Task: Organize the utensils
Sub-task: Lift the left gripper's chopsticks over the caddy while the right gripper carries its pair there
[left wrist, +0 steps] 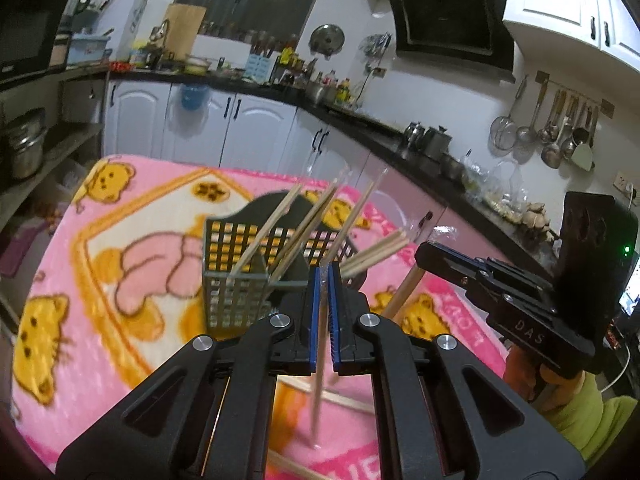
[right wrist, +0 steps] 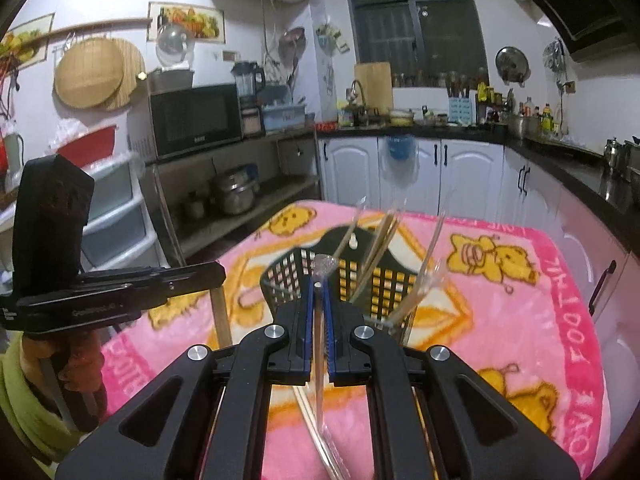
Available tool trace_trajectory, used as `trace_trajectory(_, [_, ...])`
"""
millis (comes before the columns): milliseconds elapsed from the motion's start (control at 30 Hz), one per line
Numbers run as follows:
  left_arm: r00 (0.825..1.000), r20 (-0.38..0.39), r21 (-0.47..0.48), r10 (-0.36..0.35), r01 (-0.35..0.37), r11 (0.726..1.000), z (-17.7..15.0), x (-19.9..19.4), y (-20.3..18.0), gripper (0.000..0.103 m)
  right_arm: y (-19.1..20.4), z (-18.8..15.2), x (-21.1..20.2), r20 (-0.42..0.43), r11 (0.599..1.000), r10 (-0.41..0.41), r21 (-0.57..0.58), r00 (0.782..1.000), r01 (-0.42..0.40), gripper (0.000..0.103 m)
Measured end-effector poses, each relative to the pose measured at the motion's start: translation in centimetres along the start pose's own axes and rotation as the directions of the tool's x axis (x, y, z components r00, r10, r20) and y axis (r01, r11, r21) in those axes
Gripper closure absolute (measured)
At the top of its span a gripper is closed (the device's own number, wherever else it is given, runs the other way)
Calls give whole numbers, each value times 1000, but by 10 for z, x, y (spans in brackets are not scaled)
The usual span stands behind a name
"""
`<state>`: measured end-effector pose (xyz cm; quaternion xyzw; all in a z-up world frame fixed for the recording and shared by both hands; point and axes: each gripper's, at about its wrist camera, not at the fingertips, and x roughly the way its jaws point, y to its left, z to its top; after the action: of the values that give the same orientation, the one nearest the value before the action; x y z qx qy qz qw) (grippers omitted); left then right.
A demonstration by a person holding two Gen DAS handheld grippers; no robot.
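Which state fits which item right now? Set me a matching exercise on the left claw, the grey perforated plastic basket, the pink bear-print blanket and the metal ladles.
1. left claw
2. grey perforated plastic basket
3. pink bear-print blanket
4. metal ladles

A. hanging from a wall rail
B. shut on a thin wooden stick
C. spread flat beneath the basket
D. upright, wooden chopsticks leaning inside

Pairs: 1-B, 2-D, 3-C, 4-A.

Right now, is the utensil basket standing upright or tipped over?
Upright. The utensil basket stands on the pink blanket with its open top up, and chopsticks lean out of it.
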<state>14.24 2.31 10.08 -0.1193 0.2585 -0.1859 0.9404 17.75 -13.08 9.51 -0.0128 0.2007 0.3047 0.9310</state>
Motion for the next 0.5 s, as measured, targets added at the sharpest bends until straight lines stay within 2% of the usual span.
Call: trace_trajectory(500, [992,124,47,-19,13,999,51,-12,-17,101,-5,43,-25,134,1000,-5,20,991,2,98])
